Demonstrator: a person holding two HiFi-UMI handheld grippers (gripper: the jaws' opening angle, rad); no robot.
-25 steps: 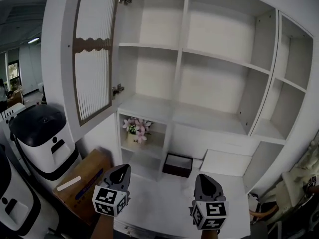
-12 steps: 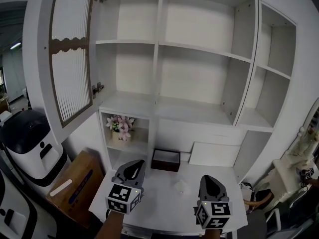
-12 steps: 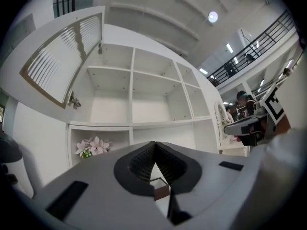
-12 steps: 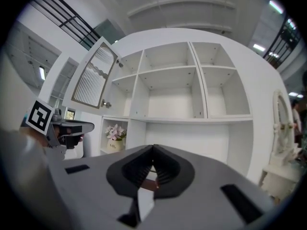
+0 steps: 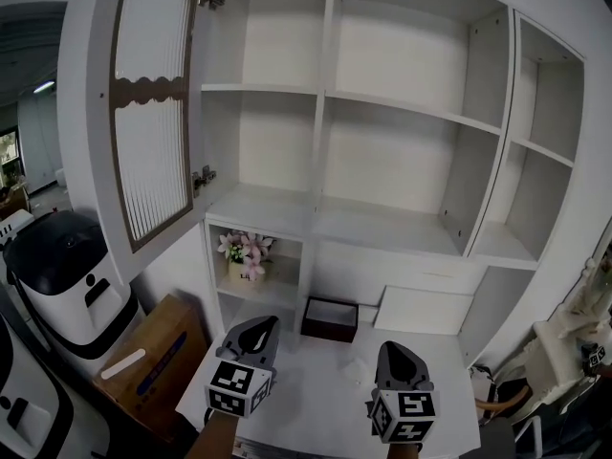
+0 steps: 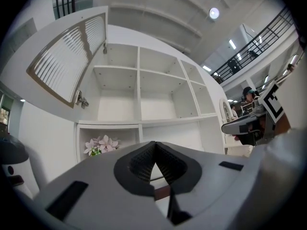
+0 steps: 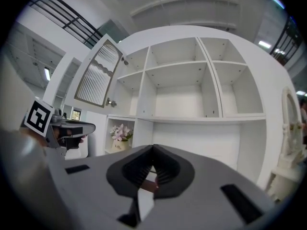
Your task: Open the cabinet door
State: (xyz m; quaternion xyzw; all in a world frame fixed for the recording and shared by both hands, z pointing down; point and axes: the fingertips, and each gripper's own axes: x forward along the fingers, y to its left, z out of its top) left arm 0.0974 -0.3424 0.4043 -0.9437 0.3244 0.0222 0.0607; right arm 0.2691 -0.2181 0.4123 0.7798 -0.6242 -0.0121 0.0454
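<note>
**While both tongs idle, the door stands open**

Since the cabinet door (image 5: 143, 113) hangs swung out to the left on its hinges (image 5: 202, 177), well clear of the cabinet (image 5: 325, 208), I judge the opening itself done. The upper left compartment behind it is fully exposed and bare.

- Left gripper (image 5: 256, 325): low over the white desk (image 5: 316, 400), pointing level at the shelves. Jaws together, nothing between the pads.
- Right gripper (image 5: 397, 350): beside it, same height, same heading. Jaws together as well, empty.
- Both sit well below and apart from the door; neither touches it or anything else.
- Other items: flowers (image 5: 246, 249) in the lower left cubby, a dark box (image 5: 330, 318) on the desk by the cabinet's foot.

Step in hand, by my reading: the end of the task, tongs resting away from the work.

Next move: probably none. No second door shows on the other compartments. If a wider swing is wanted, the left gripper would need to rise to the door's free edge and nudge it outward; closed jaws would serve for that push.
</note>
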